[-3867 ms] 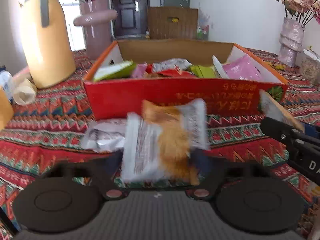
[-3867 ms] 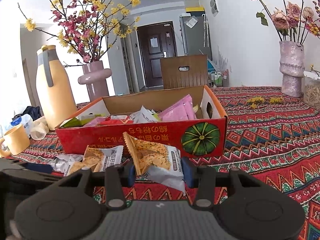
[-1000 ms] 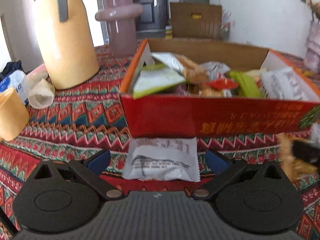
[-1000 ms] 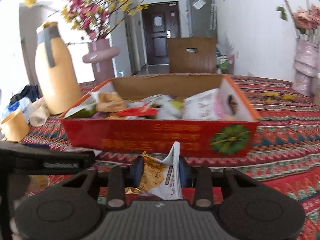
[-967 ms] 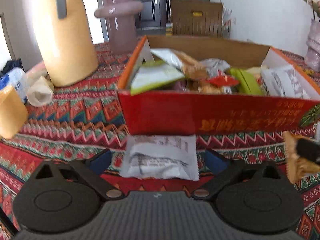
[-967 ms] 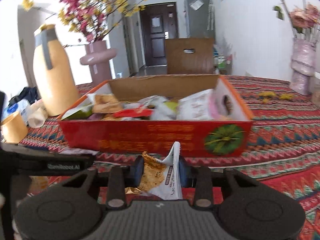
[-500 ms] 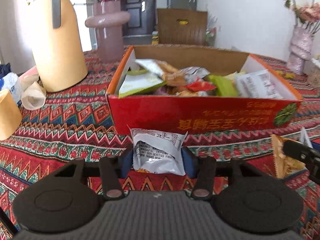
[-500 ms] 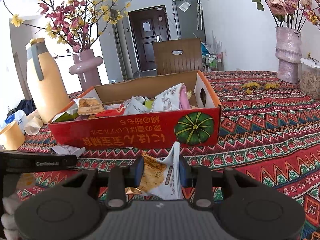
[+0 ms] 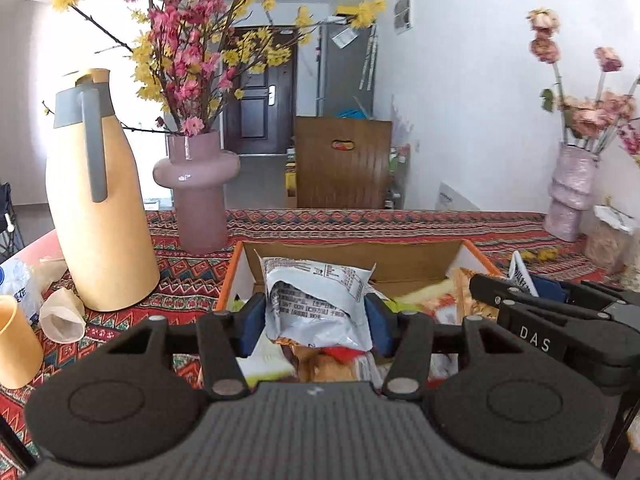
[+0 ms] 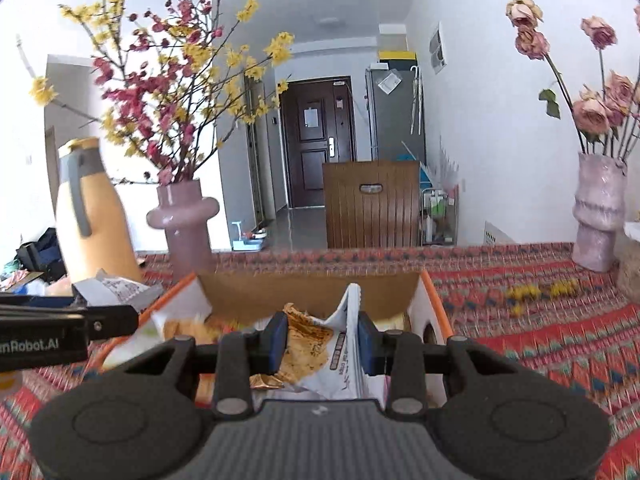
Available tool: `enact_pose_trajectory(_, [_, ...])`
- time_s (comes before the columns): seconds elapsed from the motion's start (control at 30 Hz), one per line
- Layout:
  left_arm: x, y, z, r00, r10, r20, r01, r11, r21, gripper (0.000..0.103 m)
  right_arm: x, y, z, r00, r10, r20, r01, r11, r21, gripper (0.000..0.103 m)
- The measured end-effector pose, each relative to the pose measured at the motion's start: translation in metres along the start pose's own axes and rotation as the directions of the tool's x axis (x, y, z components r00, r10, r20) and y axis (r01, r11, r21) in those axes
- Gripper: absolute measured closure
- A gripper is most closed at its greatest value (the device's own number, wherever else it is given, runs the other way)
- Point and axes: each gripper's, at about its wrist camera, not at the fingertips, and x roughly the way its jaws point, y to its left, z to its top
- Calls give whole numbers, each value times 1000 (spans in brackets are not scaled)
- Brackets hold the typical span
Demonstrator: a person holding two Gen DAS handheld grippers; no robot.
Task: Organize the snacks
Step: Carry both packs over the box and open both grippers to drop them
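Both grippers tilted down over box (image 9: 420,258): left (image 9: 316,322) clamps white packet (image 9: 316,300), right (image 10: 322,338) clamps orange packet (image 10: 316,344).

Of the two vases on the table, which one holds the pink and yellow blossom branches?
The smooth mauve vase with a bulging ring, beside the yellow jug. The other, a pale ridged vase by the wall, holds faded roses.

Both wrist views close above box (image 9: 460,250), facing door (image 10: 316,140)
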Motion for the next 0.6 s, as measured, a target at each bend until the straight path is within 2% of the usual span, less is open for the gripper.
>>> enact_pose_trajectory(0.1, [21, 0, -1, 1000, 16, -26, -16, 1000, -25, 46, 24, 0, 9, 1000, -28, -8, 28, 1000, 1, 68])
enact_pose_trajectory(0.2, [31, 3, -4, 999, 33, -24, -34, 999, -28, 37, 41, -6, 10, 999, -36, -27, 37, 999, 28, 67])
enact_pose_trajectory(0.23, [33, 5, -6, 999, 35, -21, -36, 999, -29, 31, 45, -8, 9, 999, -33, -32, 34, 999, 34, 66])
enact_pose_trajectory(0.33, [29, 12, -6, 999, 39, -7, -39, 998, -53, 3, 51, -12, 4, 999, -40, -37, 42, 998, 47, 59])
enact_pose_trajectory(0.4, [20, 16, -5, 999, 45, 27, -43, 997, -60, 0, 50, -16, 3, 998, -49, -35, 51, 996, 70, 41])
enact_pose_trajectory(0.47, [11, 21, -5, 998, 42, 46, -39, 997, -65, 0, 41, -20, 4, 998, -63, -6, 64, 994, 92, 17])
enact_pose_trajectory(0.53, [2, 25, -7, 997, 36, 61, -32, 997, -67, 0, 30, -23, 4, 996, -79, 29, 76, 991, 109, 6])
enact_pose_trajectory(0.6, [-11, 25, -11, 997, 34, 74, -30, 998, -52, 0, 17, -26, 3, 996, -81, 44, 75, 989, 128, 0])
